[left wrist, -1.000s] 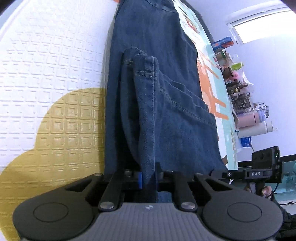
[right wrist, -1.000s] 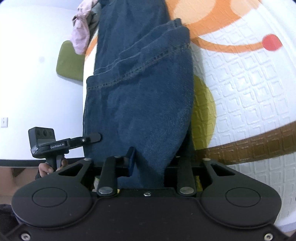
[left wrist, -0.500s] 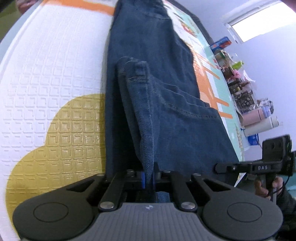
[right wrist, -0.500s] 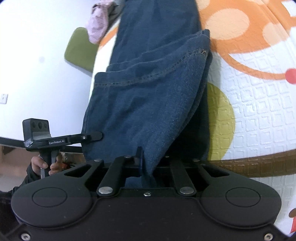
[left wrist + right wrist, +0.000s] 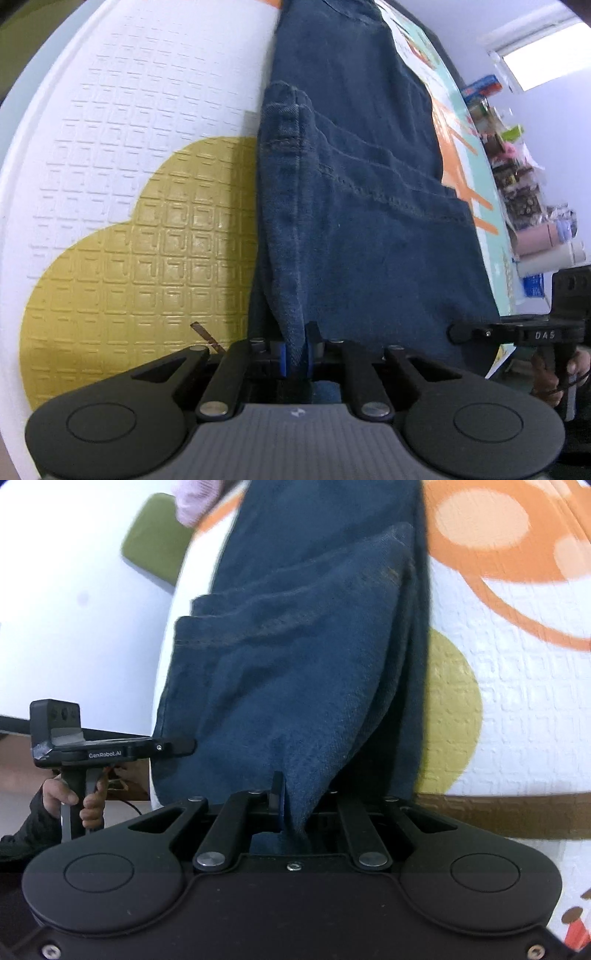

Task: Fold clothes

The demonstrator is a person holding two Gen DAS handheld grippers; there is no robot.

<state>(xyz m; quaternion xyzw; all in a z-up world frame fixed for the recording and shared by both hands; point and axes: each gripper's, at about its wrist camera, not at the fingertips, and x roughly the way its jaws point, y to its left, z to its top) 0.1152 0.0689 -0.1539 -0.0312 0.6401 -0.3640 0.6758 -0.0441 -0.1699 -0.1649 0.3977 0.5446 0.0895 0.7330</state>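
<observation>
Both tongs, left (image 5: 295, 350) and right (image 5: 291, 805), stay clenched on the jeans (image 5: 351, 206); we have carried the raised fold farther ahead along the mat (image 5: 129, 147).

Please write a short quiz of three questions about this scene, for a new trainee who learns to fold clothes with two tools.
1. True or false: the left tool is shut on a fold of the jeans.
2. Multiple choice: in the left wrist view, what lies on the play mat directly left of the jeans? A) a yellow cloud shape B) a green cushion C) a pink bottle
3. Fill in: the right tool is shut on the ____.

Key: 1 true; 2 A, the yellow cloud shape; 3 jeans.
</observation>
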